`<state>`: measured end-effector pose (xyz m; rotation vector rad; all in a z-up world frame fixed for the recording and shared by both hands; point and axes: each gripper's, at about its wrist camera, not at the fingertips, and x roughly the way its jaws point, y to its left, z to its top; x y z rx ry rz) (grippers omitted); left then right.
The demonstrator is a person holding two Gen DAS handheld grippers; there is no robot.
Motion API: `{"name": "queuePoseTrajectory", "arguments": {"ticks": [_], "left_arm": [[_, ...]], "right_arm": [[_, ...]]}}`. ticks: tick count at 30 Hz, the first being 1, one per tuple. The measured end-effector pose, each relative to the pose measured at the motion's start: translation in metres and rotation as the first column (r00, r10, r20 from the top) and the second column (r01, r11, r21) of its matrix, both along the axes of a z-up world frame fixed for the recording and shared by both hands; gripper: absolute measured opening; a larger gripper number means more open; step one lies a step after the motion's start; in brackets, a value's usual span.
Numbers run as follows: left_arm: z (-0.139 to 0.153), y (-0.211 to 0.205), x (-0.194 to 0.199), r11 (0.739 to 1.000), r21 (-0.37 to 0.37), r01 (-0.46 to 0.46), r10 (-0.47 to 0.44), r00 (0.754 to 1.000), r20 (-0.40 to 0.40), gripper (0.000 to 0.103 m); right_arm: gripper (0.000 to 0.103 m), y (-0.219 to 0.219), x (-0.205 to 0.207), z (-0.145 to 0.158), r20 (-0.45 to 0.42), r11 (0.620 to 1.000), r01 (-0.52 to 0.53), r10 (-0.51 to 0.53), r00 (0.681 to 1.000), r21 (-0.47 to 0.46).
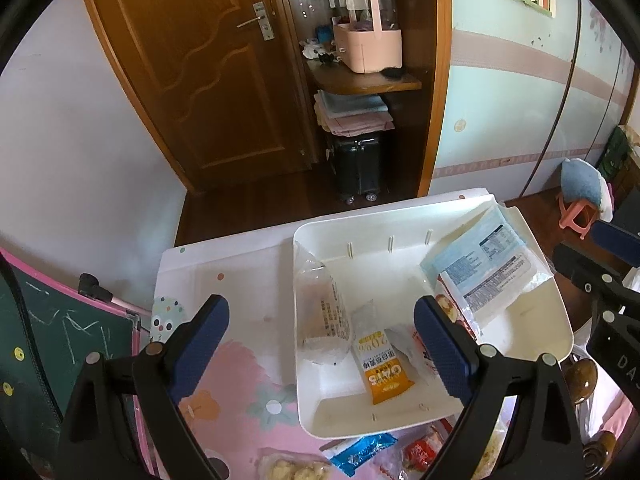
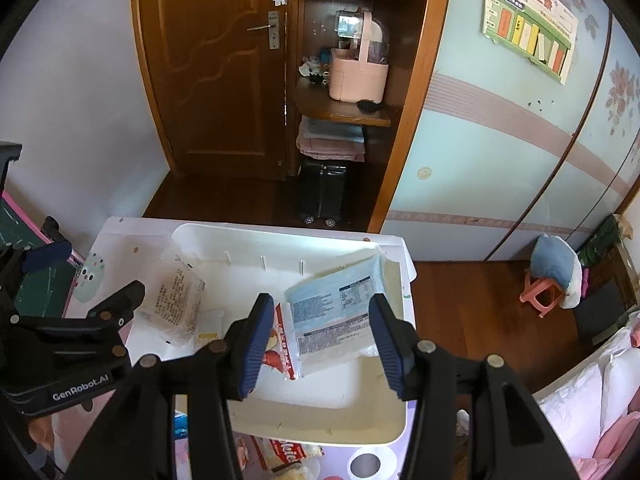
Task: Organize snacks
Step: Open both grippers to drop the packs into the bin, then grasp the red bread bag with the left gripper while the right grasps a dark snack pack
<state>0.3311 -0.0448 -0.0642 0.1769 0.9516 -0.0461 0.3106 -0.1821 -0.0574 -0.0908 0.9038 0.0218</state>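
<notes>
A white tray point(image 1: 400, 236) on the patterned table point(image 1: 240, 360) is filled with snacks: an orange packet point(image 1: 382, 376) marked "OATS" and a pale blue packet point(image 2: 336, 312). Above them the left gripper point(image 1: 322, 344) and right gripper point(image 2: 322, 344) are held apart, empty. "GenRobot.AI" is printed on one gripper's body.

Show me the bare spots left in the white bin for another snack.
The white bin has bare floor along its far wall, between the clear bread pack and the blue-and-white packet, and at its near right corner. The middle is crowded: the orange oat bar lies beside other wrappers.
</notes>
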Motion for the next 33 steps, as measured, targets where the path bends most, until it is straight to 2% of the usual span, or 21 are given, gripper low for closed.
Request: {"name": "queuePoseTrajectory", "arguments": {"ticks": [14,21,27,33], "left_arm": [[0.02,-0.001,-0.043,1.0,0.006,0.003,-0.003,1.0,0.017,0.093],[0.034,0.011,-0.084,1.0,0.006,-0.001,0.001,0.999,0.037,0.093],[0.025,0.02,-0.135,0.999,0.033,0.016,-0.017,1.0,0.023,0.093],[-0.005,0.032,-0.19,0.998,0.061,0.023,-0.021,0.999,-0.038,0.093]], "right_arm": [[0.05,-0.008,-0.04,0.014,0.007,0.999,-0.012,0.012,1.0,0.034],[0.051,-0.013,-0.078,0.023,0.004,0.998,-0.042,0.042,0.999,0.055],[0.054,-0.012,-0.121,0.015,-0.02,0.996,-0.085,0.085,0.996,0.043],[0.055,-0.01,-0.165,-0.009,-0.072,0.992,-0.114,0.119,0.99,0.058]]}}
